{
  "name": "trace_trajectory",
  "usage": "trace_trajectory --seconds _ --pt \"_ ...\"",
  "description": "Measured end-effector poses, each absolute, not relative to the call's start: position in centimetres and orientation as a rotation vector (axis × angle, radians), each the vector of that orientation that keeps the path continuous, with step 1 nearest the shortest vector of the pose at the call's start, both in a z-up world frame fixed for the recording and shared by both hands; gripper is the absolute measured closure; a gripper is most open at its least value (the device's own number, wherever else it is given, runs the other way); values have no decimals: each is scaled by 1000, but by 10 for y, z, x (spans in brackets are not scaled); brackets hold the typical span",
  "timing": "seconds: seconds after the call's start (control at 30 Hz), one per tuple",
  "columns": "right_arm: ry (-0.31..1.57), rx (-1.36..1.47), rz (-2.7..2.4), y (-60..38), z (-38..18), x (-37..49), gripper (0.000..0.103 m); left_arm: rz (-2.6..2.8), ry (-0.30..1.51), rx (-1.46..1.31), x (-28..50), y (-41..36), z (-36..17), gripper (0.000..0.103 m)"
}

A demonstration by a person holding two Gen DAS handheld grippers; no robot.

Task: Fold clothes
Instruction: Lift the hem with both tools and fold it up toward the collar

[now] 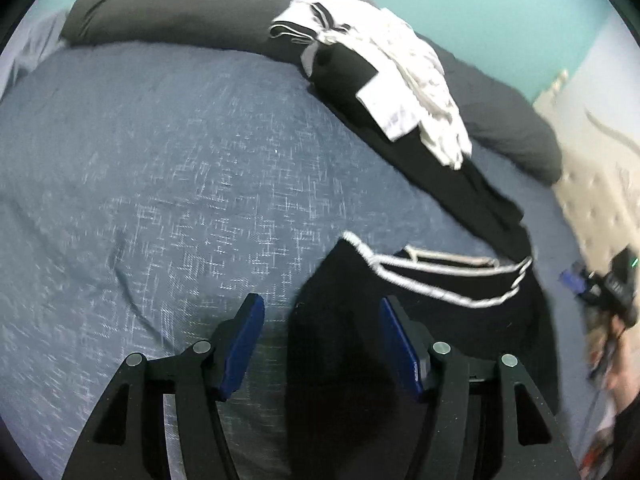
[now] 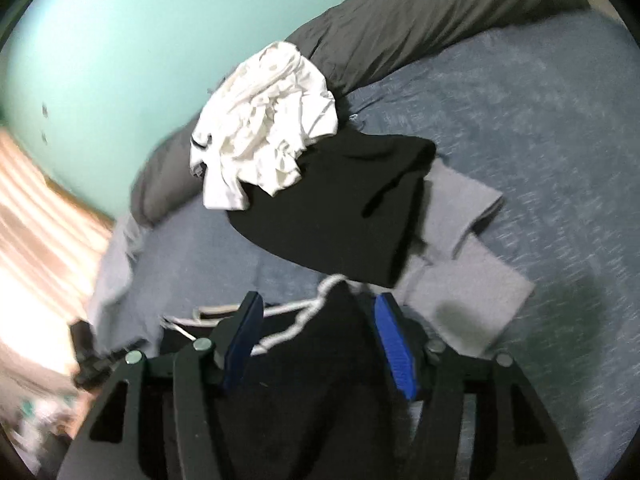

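A black garment with white striped trim (image 1: 436,280) lies on the blue bedspread (image 1: 140,168) in the left wrist view, with one end between the blue pads of my left gripper (image 1: 322,308), whose jaws stand wide apart. In the right wrist view the same black garment (image 2: 320,360) bunches between the pads of my right gripper (image 2: 318,308), also spread wide. Beyond it lie a crumpled white garment (image 2: 264,124), a black garment (image 2: 348,208) and a grey one (image 2: 460,276). The white garment (image 1: 416,76) also shows in the left wrist view.
Dark grey pillows (image 1: 172,4) lie along the head of the bed against a teal wall (image 2: 112,40). The other gripper (image 1: 612,280) shows at the right edge of the left wrist view. A cream padded panel (image 1: 600,160) stands beside the bed.
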State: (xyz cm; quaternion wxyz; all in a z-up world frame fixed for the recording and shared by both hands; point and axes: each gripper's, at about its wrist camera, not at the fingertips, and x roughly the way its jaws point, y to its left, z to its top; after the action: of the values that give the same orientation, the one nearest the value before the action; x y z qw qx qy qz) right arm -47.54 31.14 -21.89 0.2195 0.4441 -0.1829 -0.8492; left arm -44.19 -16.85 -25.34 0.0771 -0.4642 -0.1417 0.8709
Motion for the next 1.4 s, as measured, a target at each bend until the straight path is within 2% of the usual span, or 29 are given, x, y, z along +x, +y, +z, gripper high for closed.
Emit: trace_trajectory --seconds 0.33,0.37,0.47,0.5,0.53,0.6,0.67,0.83,0.93,1.07,1.13,1.27,1.33,1.37,1.4 --pt "40 1310 -2380 263 -248 -478 44 2624 -188 -1451 -459 -147 -271 40" --pt "78 1312 -2388 259 -251 -480 44 2624 -167 -1456 -462 -146 -273 44" --pt "159 1312 -2408 250 -257 -486 44 2624 -103 -1470 -469 -141 -277 65" --pt "179 1312 -2405 247 -260 -488 47 2618 -78 -1471 -471 -139 -278 77" --pt "201 1311 -2402 244 -263 -490 52 2611 -53 -1473 -473 -138 -280 82" --pt "248 1308 -2402 240 -267 -493 87 2613 -1 -1457 -475 -132 -279 95" --pt "242 1275 -2436 241 -265 -492 99 2626 -2 -1432 -474 -134 -275 96" --pt "106 1162 -2526 260 -247 -489 100 2675 -65 -1363 -467 -145 -262 96" --pt "-13 1122 -2572 277 -236 -489 100 2702 -201 -1318 -460 -160 -254 97" --pt "-150 1208 -2557 291 -244 -497 100 2672 -370 -1363 -461 -177 -265 97" --pt "-159 1271 -2525 289 -253 -500 100 2652 -441 -1400 -464 -184 -273 97" --pt "-189 1360 -2484 286 -268 -507 100 2629 -399 -1472 -470 -173 -286 96" --pt "-197 1349 -2483 285 -270 -508 97 2620 -395 -1495 -474 -170 -291 94" --pt "-176 1336 -2484 283 -269 -507 91 2614 -379 -1504 -476 -168 -292 94" --pt "-143 1324 -2490 280 -267 -507 76 2616 -357 -1506 -475 -167 -292 91"
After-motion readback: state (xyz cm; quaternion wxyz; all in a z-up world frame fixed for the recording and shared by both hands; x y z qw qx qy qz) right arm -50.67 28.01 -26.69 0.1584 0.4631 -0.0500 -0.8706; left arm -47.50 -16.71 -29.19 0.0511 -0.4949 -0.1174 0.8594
